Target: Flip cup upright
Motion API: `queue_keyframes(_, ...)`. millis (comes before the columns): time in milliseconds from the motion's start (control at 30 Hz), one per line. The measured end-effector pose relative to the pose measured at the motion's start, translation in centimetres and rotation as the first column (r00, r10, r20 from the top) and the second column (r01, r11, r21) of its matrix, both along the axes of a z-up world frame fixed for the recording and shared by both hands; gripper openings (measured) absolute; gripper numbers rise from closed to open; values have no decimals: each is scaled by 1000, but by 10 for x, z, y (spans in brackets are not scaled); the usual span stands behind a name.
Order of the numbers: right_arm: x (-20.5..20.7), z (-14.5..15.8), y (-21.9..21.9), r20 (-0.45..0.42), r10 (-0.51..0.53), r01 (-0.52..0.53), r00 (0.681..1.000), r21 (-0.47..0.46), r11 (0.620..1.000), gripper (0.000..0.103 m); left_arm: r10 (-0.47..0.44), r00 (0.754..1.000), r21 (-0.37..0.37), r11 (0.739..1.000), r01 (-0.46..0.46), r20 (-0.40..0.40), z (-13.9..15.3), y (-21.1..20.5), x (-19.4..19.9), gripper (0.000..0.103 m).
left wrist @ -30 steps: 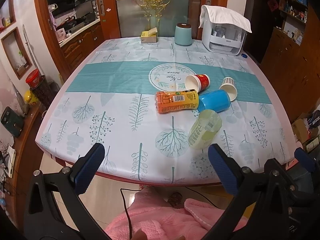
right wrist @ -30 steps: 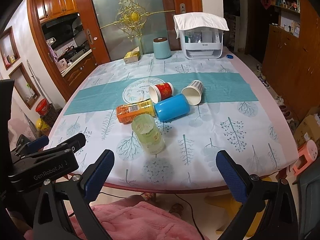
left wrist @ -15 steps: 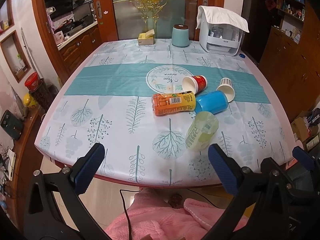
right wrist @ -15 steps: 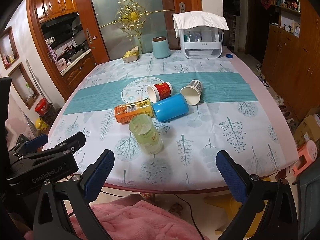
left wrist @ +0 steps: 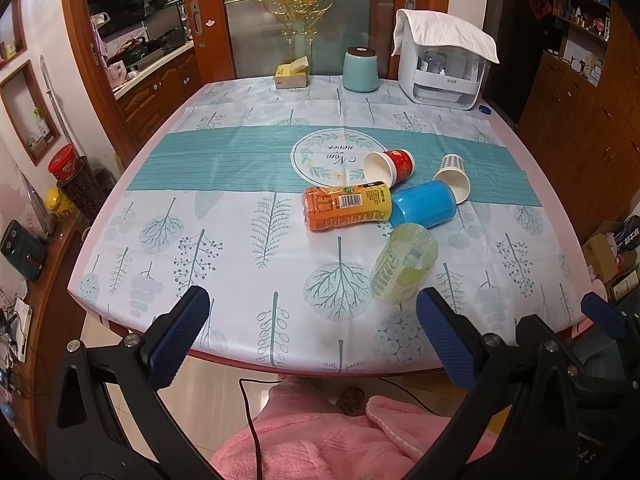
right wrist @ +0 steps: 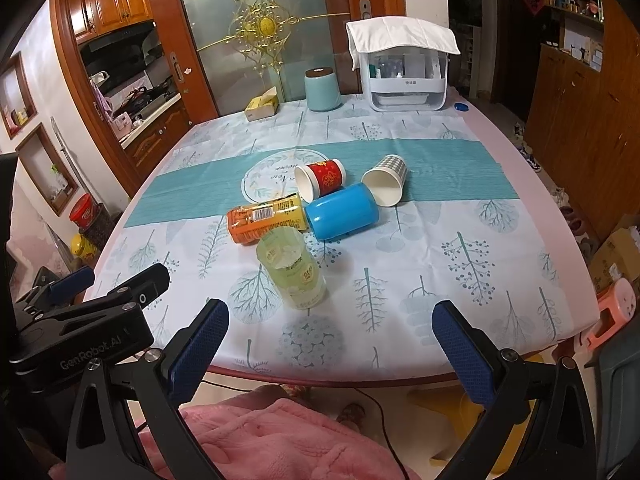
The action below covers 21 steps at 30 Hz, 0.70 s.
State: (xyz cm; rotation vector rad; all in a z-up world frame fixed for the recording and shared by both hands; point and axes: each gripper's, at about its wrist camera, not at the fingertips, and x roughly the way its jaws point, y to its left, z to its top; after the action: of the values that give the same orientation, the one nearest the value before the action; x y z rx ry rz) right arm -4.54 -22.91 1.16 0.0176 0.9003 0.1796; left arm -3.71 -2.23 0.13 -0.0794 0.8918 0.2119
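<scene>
Left wrist view: five cups (left wrist: 404, 270) are seen lying sideways; none is righted. Left gripper (left wrist: 312, 334) and right gripper (right wrist: 330, 338) are held apart, empty.

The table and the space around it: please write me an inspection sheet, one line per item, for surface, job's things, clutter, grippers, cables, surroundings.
Surface: table under a leaf-print cloth with a teal band across the middle.
Job's things: five cups lie on their sides in one cluster: yellow-green cup nearest, orange cup, blue cup, red paper cup, checked paper cup.
Clutter: at the far edge, a tissue box, a teal canister, a white organizer draped with a cloth.
Grippers: left gripper and right gripper, jaws open, empty, off the near table edge.
Cables: one thin black cable over the pink robe.
Surroundings: kitchen at left, glass door behind, wooden cabinets at right.
</scene>
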Motion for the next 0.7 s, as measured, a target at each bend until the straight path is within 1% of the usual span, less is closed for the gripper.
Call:
queue_keyframes(400,3,-2,0,-11,-4,4,1000,2,1000,103,-2,1000,-2,1000,2,-14,-4,0,5,103)
queue_keyframes(700,4,-8,2,-30,7,-7,1000,2,1000,103,6,1000,-10,1000,-6,-26,-8,3,1,103)
